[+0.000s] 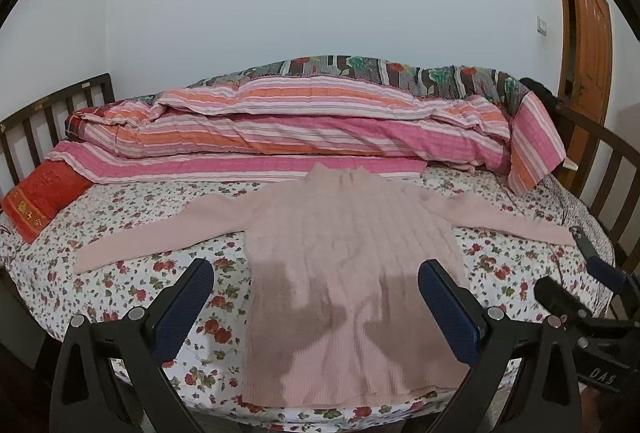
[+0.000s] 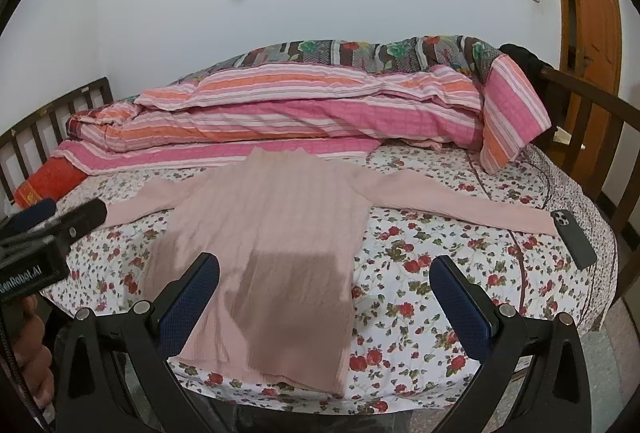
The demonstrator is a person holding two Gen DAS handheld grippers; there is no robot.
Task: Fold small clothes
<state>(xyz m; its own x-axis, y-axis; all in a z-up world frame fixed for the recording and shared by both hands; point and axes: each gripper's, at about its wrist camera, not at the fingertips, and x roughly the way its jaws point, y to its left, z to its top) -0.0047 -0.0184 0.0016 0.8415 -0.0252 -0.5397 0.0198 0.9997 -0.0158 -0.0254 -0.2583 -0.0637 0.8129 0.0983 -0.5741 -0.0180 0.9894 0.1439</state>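
Note:
A pink ribbed sweater point(image 1: 344, 253) lies flat on the floral bedsheet point(image 1: 132, 285), front up, both sleeves spread out sideways, hem toward me. It also shows in the right wrist view point(image 2: 272, 233). My left gripper point(image 1: 316, 273) is open and empty, held above the sweater's lower body. My right gripper point(image 2: 326, 269) is open and empty, above the sweater's right edge near the hem. In the left wrist view the right gripper point(image 1: 600, 273) shows at the right edge. In the right wrist view the left gripper point(image 2: 48, 221) shows at the left edge.
A rolled pink and orange striped quilt point(image 1: 304, 125) lies along the back of the bed. A red pillow point(image 1: 40, 201) sits at the left. A dark phone point(image 2: 574, 239) lies near the right sleeve's cuff. Wooden bed rails point(image 2: 592, 121) stand at both ends. A wooden door point(image 2: 592, 1) is at the right.

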